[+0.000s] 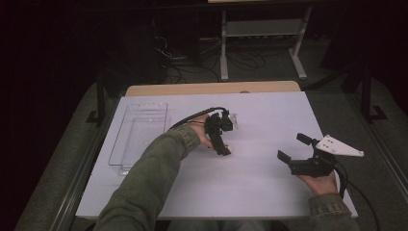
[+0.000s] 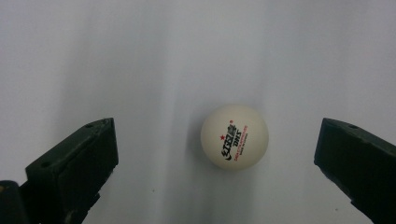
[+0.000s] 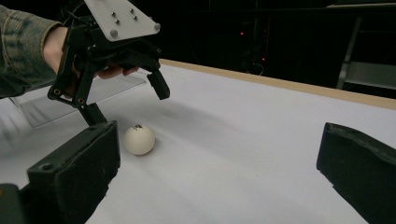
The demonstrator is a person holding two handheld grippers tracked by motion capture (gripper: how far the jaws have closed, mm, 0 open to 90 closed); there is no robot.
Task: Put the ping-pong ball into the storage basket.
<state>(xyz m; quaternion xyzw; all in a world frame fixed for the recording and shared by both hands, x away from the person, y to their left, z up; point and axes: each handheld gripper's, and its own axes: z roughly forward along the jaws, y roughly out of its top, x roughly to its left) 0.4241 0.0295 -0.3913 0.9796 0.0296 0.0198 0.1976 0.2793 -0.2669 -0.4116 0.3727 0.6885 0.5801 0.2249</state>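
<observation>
A white table-tennis ball (image 2: 235, 136) with red and black print lies on the white table top (image 1: 260, 187). My left gripper (image 2: 215, 128) hangs right above it, pointing down, jaws wide open and one on each side of the ball, touching nothing. In the right gripper view the ball (image 3: 139, 139) rests below the left gripper (image 3: 130, 103), which a hand in a green sleeve holds. In the high view the left gripper (image 1: 225, 136) is at the table's middle. My right gripper (image 1: 291, 146) is open and empty at the right, aimed toward the left gripper.
A clear plastic tray (image 1: 118, 144) stands at the table's left side, also seen as the tray (image 3: 42, 109) behind the left hand. The far table edge is a wooden strip (image 1: 211, 88). Beyond it are a dark floor, cables and a white frame (image 1: 262, 29).
</observation>
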